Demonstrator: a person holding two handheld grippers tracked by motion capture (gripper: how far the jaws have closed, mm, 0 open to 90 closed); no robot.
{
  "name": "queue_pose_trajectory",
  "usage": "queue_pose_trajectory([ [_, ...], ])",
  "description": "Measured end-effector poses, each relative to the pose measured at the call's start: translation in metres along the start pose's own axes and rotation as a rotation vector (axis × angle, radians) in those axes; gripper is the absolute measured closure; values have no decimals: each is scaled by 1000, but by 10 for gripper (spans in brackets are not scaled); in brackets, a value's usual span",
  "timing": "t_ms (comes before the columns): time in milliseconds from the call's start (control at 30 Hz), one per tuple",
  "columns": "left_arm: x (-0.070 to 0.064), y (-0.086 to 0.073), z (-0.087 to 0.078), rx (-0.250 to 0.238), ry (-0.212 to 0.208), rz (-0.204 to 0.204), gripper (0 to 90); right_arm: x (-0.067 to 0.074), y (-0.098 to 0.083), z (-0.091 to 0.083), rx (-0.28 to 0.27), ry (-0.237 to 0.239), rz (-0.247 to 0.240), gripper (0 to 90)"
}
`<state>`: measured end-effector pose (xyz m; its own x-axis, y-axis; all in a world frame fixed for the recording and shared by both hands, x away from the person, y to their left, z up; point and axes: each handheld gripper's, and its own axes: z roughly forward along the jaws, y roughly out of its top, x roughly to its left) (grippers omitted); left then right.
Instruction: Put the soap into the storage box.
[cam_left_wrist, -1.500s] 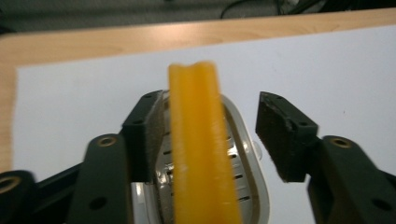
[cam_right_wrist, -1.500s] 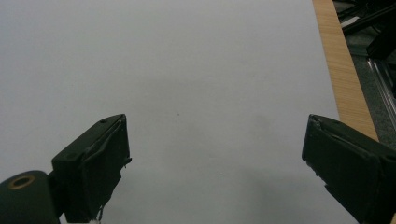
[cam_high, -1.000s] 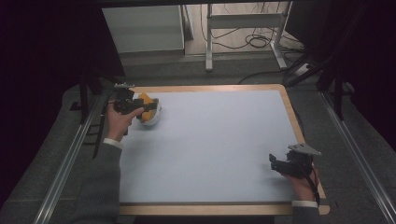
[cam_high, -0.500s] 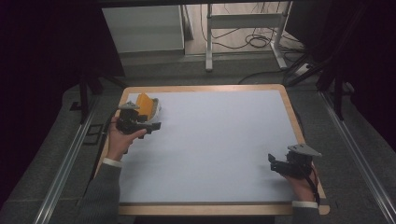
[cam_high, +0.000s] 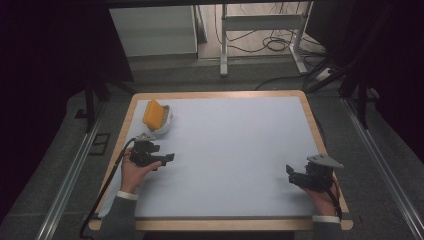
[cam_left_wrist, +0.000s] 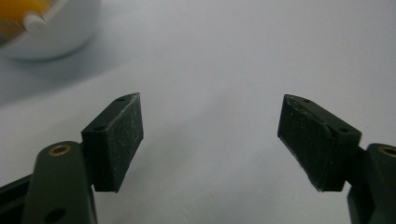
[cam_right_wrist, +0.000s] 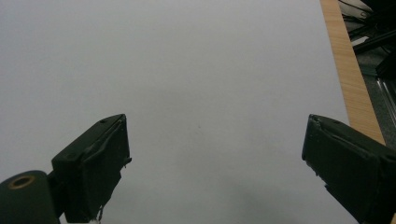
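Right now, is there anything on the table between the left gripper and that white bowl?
Nothing: the high view shows bare mat between the left gripper and the white bowl.

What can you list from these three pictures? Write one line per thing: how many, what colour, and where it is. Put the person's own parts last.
bowl: one, white, far left corner of the table, apart from both tongs.
sponge-like block: one, orange-yellow, standing in the bowl and sticking out above its rim.
table: one, pale blue-grey top with a light wooden edge, centre of the high view.
metal frame: one, pale grey, on the floor beyond the table, with dark cables by it.
left tongs: one, black, near left of the table, jaws wide open, holding nothing.
right tongs: one, black with a grey plate on top, near right corner, jaws wide open, holding nothing.
hands: two, one on each tongs, grey sleeves at the bottom edge.
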<state>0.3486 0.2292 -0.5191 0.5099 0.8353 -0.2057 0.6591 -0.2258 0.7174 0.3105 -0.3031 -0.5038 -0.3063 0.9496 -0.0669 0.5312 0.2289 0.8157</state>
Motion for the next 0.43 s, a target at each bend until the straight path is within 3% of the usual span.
queue_pose_trajectory([
  [100, 5, -4, 2, -4, 25, -15, 246, 0, 1, -2, -10, 1, 8, 77],
  [433, 11, -7, 7, -5, 4, -19, 239, 5, 4, 1, -19, 7, -16, 77],
])
